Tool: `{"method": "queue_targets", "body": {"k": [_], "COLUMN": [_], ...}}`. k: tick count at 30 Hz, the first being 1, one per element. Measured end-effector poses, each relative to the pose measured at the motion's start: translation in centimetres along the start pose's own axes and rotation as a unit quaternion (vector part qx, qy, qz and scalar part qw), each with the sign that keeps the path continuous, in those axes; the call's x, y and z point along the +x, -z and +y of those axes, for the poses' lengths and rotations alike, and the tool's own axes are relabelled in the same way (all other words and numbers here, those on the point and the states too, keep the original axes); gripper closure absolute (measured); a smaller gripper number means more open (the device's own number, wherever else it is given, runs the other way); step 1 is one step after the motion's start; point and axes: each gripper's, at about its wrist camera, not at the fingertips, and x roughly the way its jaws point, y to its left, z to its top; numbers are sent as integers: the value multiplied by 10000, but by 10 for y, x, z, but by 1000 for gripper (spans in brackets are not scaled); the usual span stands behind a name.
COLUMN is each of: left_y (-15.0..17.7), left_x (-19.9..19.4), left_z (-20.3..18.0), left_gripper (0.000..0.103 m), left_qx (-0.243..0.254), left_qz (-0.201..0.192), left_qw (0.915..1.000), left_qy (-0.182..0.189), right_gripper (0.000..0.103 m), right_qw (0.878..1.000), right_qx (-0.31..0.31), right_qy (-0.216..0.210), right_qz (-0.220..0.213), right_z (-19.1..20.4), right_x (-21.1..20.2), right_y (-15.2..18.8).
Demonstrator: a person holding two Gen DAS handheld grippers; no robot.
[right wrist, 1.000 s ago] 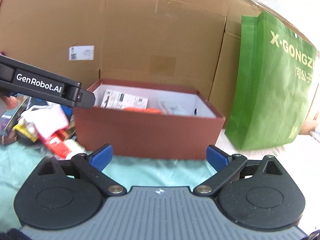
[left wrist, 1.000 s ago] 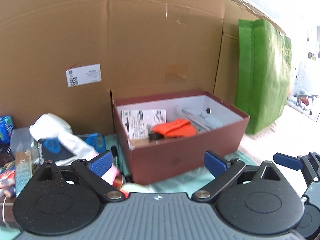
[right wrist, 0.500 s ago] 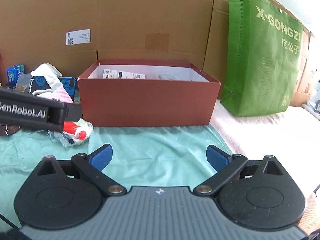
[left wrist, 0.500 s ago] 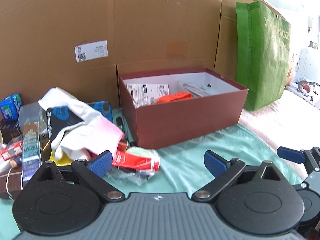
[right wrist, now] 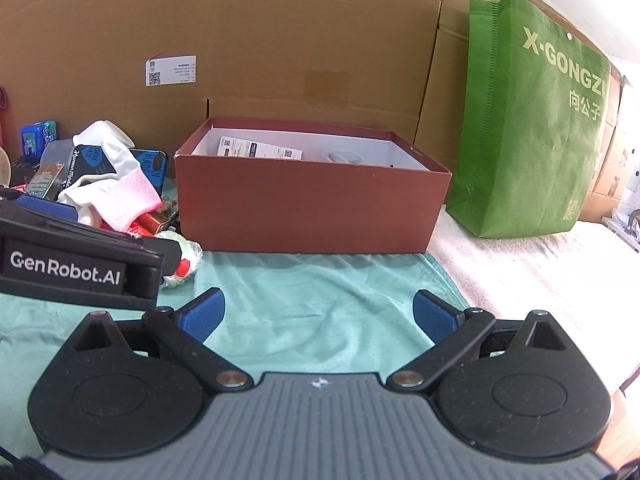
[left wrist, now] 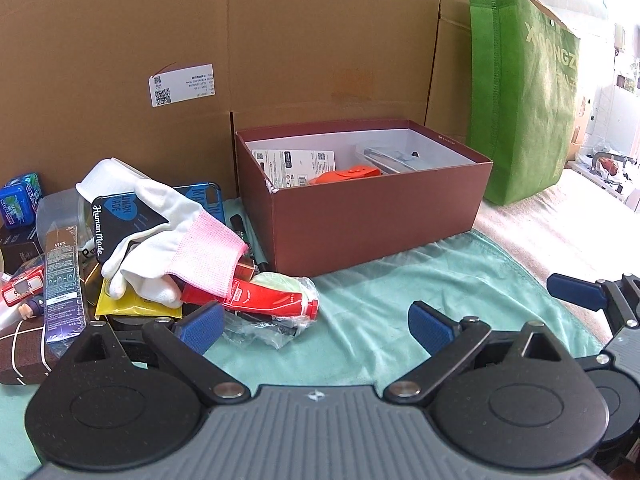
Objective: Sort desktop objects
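In the left wrist view the left gripper (left wrist: 316,326) fills the bottom of the frame with its two blue-padded fingers (left wrist: 202,326) spread wide and nothing between them; they hang above the teal cloth (left wrist: 384,292), and the left pad sits just in front of a crinkled clear plastic bag (left wrist: 272,326) without clearly touching it. The right gripper (right wrist: 318,316) in its own view is likewise spread wide and empty over the same cloth, and part of it shows at the right edge of the left view. The brown shoebox (left wrist: 376,216) stands at the centre of both views against a cardboard wall (left wrist: 280,40); inside lie a printed card (left wrist: 298,166), an orange pouch (left wrist: 346,174) and a clear packet (left wrist: 394,158). The unsorted pile lies at the left of the frame, just beside the box: a white and pink glove (left wrist: 172,236) draped over a black and blue phone case (left wrist: 120,220), a red tube (left wrist: 268,300) on the plastic bag, a yellow packet (left wrist: 132,306), a tall narrow box (left wrist: 64,280) and a blue pack (left wrist: 18,204) at the far left edge. A green tote bag (left wrist: 520,96) stands upright to the right of the box.
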Motion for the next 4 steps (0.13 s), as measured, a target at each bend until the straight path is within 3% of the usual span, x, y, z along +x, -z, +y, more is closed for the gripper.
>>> {"method": "queue_targets", "body": {"k": [4], "left_y": [0], "left_x": [-1], "left_z": [1], "left_gripper": [2], "left_qx": [-15], "left_qz": [-36], "left_qw": [10000], "left_qy": [33], "right_gripper": [5], "right_qw": [10000], "right_qx": [0], "right_qy": [-2], "right_qz": [20], "right_z": [1], "right_x": [1], "right_y": [0]}}
